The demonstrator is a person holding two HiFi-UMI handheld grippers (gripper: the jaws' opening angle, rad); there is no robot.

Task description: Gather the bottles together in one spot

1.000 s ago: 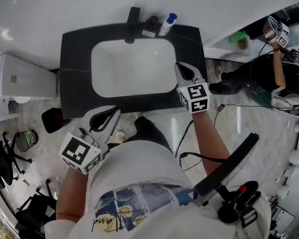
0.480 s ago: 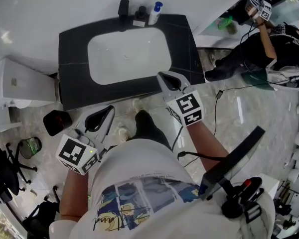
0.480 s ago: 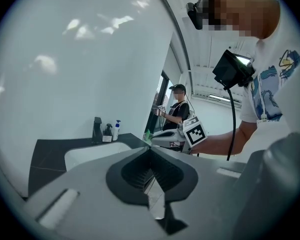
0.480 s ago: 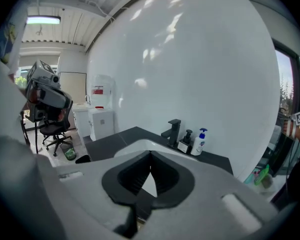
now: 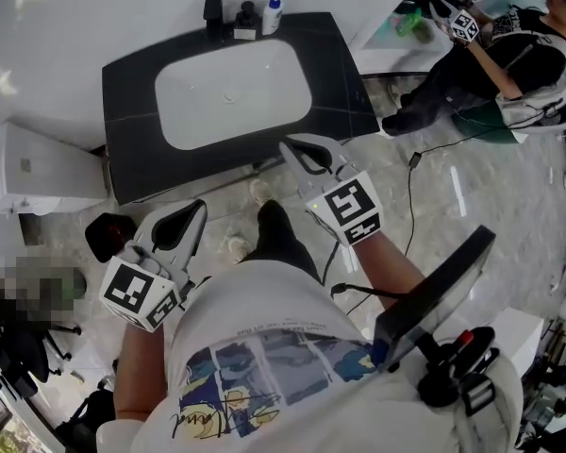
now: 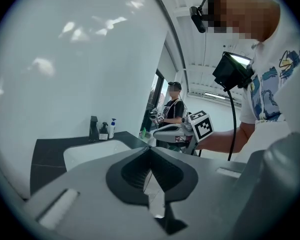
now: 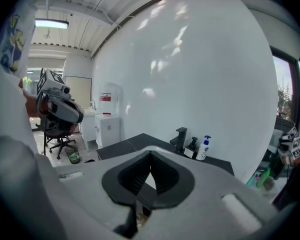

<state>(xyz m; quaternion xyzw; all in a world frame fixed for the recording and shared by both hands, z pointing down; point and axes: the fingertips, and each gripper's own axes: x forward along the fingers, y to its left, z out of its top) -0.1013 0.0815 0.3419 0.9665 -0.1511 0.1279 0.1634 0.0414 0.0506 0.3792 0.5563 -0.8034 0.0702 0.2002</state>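
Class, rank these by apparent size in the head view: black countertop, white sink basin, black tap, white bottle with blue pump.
black countertop
white sink basin
then black tap and white bottle with blue pump look alike

Head camera is looking steeply down; both gripper cameras are facing level, well back; all are sharing the sink (image 5: 231, 92) and bottles (image 5: 273, 11).

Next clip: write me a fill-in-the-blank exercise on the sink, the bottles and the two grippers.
The white bottle has a ____ cap.
It stands beside the dark bottle, right by the black ____.
The sink set in the black counter is ____.
The left gripper and right gripper are both empty, with their jaws ____.
Missing words: blue; faucet; white; shut.
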